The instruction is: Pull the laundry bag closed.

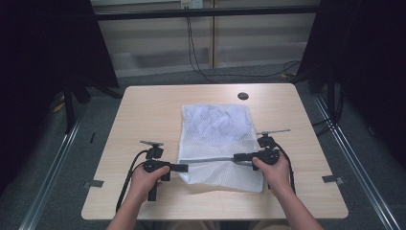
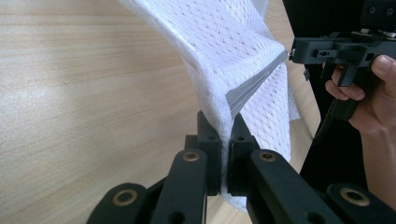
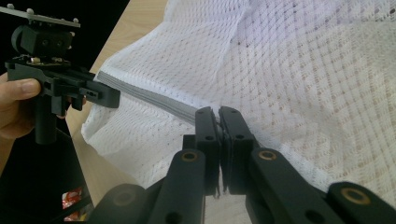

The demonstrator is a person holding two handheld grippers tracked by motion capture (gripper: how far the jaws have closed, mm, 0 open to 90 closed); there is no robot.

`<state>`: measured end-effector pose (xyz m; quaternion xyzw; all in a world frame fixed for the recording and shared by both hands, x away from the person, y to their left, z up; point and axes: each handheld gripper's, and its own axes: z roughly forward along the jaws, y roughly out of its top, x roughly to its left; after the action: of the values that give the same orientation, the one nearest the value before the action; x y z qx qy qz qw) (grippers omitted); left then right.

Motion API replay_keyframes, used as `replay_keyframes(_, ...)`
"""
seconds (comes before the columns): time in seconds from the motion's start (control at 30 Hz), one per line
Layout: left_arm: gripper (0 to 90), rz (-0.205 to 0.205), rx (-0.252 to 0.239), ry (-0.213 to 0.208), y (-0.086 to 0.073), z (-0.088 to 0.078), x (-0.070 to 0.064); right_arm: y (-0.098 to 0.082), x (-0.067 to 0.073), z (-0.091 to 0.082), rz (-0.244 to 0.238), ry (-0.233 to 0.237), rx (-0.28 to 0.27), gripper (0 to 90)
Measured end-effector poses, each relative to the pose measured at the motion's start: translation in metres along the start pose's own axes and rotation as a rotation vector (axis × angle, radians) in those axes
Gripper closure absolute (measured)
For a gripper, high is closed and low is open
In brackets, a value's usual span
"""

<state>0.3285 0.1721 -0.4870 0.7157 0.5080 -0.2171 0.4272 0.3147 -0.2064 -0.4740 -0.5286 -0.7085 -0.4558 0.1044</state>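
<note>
Bag: my white mesh bag (image 1: 215, 143) lies near the middle of the worktop (image 1: 143, 110), and it has a grey strip (image 1: 210, 159) running across it near my side.

Left gripper: my left gripper (image 1: 183, 167) sits at the left edge of the bag, low on the worktop.

Left jaws: in the left gripper view I see the jaws squeezed tight on the bag (image 2: 224, 60), with the mesh coming up from between them.

Right gripper: my right gripper (image 1: 235, 156) sits at the right side of the bag, on the grey strip.

Right jaws: in the right gripper view the jaws are pressed together on the mesh (image 3: 289, 70), right at the end of the grey strip (image 3: 140, 95).

Strip: the grey strip (image 2: 254, 84) is pulled straight from one gripper to the other.

Mesh: the net is lifted a little along the strip, and the far part lies flat on the worktop.

Hands: my left hand (image 1: 146, 178) and my right hand (image 1: 273, 170) each hold a gripper by its handle.

Hole: I see a small dark round hole (image 1: 242, 96) in the worktop past the far end of the bag.
</note>
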Motion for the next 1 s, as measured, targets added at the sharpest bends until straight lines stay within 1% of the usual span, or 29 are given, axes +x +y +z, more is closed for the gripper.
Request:
replay_keyframes(0.03,87.7,0.009,-0.003,0.003,0.0001,-0.0004,0.0003,-0.0002,0.0007,0.0,0.0,0.0,0.001,86.7)
replay_keyframes(0.13,87.7,-0.001,-0.01,0.01,-0.0003,-0.0005,-0.0003,-0.0001,0.0009,0.0001,-0.001,0.006,0.003,86.7)
replay_keyframes(0.2,87.7,0.008,-0.005,0.016,-0.0002,-0.0004,-0.0001,-0.0001,0.0008,-0.0001,0.002,0.006,0.007,86.7)
replay_keyframes(0.4,87.7,0.006,-0.007,0.013,-0.0001,-0.0003,0.0,-0.0001,0.0015,-0.0013,0.009,0.01,0.002,86.7)
replay_keyframes(0.43,87.7,0.007,-0.005,0.019,-0.0002,-0.0002,0.0,-0.0001,0.0015,-0.0016,0.007,0.006,0.002,86.7)
replay_keyframes(0.47,87.7,-0.004,-0.004,0.02,-0.0003,-0.0008,0.0004,-0.0001,0.001,-0.0024,0.003,-0.004,0.003,86.7)
replay_keyframes(0.5,87.7,-0.007,-0.009,0.021,0.0,-0.0013,0.0007,-0.0001,0.0002,-0.0034,0.005,-0.005,0.002,86.7)
replay_keyframes(0.53,87.7,-0.007,-0.009,0.021,0.0,-0.0013,0.0007,-0.0001,0.0002,-0.0034,0.005,-0.005,0.002,86.7)
replay_keyframes(0.57,87.7,0.001,-0.01,0.019,0.0003,-0.0018,0.0013,-0.0001,-0.0015,-0.0051,0.006,-0.003,-0.002,86.7)
replay_keyframes(0.6,87.7,0.001,-0.01,0.014,0.0,-0.0018,0.0008,0.0002,-0.0034,-0.0083,0.018,0.002,-0.01,86.7)
replay_keyframes(0.63,87.7,-0.006,-0.011,0.012,0.0,-0.0014,0.0003,0.0003,-0.004,-0.0088,0.018,0.003,-0.012,86.7)
replay_keyframes(0.67,87.7,0.002,-0.008,0.018,0.0003,-0.0016,0.0013,0.0003,-0.004,-0.0088,0.017,-0.001,-0.011,86.7)
replay_keyframes(0.7,87.7,-0.001,0.0,0.018,0.0004,-0.0022,0.0017,0.0003,-0.0041,-0.0084,0.015,-0.002,-0.01,86.7)
replay_keyframes(0.77,87.7,-0.003,-0.001,0.011,0.0004,-0.0024,0.0018,0.0001,-0.0044,-0.007,0.01,-0.003,-0.006,86.7)
replay_keyframes(0.8,87.7,-0.006,-0.007,0.017,0.0004,-0.0029,0.0015,0.0002,-0.004,-0.0068,0.015,-0.001,-0.005,86.7)
replay_keyframes(0.93,87.7,-0.004,-0.007,0.015,0.0003,-0.0025,0.0015,0.0001,-0.0045,-0.0071,0.01,0.001,-0.006,86.7)
replay_keyframes(1.0,87.7,-0.003,0.006,0.011,0.0003,-0.0025,0.0017,0.0003,-0.0043,-0.0082,0.016,0.003,-0.007,86.7)
